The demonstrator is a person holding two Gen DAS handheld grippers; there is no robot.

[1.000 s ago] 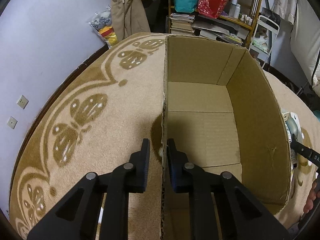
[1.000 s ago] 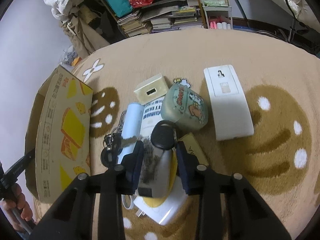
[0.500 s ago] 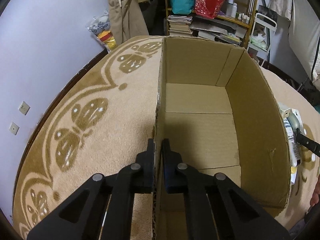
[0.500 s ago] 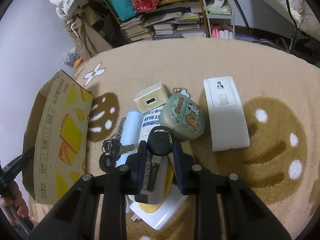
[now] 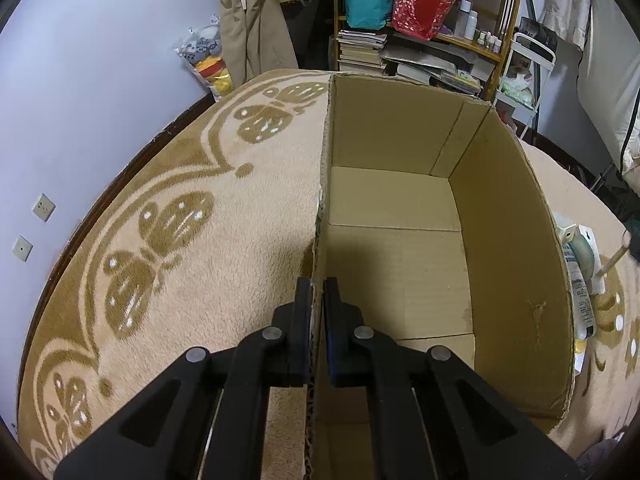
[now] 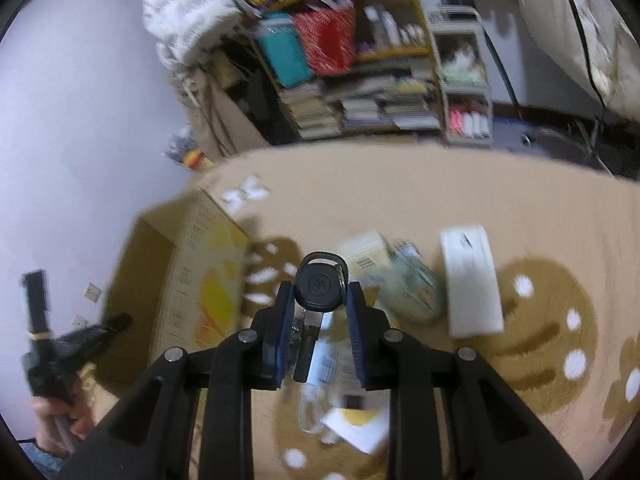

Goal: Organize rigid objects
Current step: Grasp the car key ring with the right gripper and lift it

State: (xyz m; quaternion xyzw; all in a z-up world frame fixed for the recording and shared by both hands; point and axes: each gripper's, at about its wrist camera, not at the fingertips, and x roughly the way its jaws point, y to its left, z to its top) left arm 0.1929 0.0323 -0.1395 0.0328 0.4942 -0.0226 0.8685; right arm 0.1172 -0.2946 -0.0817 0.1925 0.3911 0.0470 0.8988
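Car key: a black key (image 6: 319,287) with a round head and a metal ring, held off the carpet (image 6: 400,184), its head sticking out past the fingertips, blade pointing back toward the camera.
Right gripper: the right gripper (image 6: 318,300) is closed on the key's sides, its blue pads nearly together.
Pile below: a cream box (image 6: 366,256), a pale green case (image 6: 416,288), a long white flat box (image 6: 470,280) and a white and yellow card (image 6: 358,426) lie on the carpet, blurred.
Cardboard box: the open box (image 5: 516,280) stands on the carpet left of the pile, its inside bare.
Left gripper: the left gripper (image 5: 317,300) is clamped on the box's near wall, one finger outside and one inside.
Surroundings: a shelf (image 5: 460,40) of books and bags by the wall.
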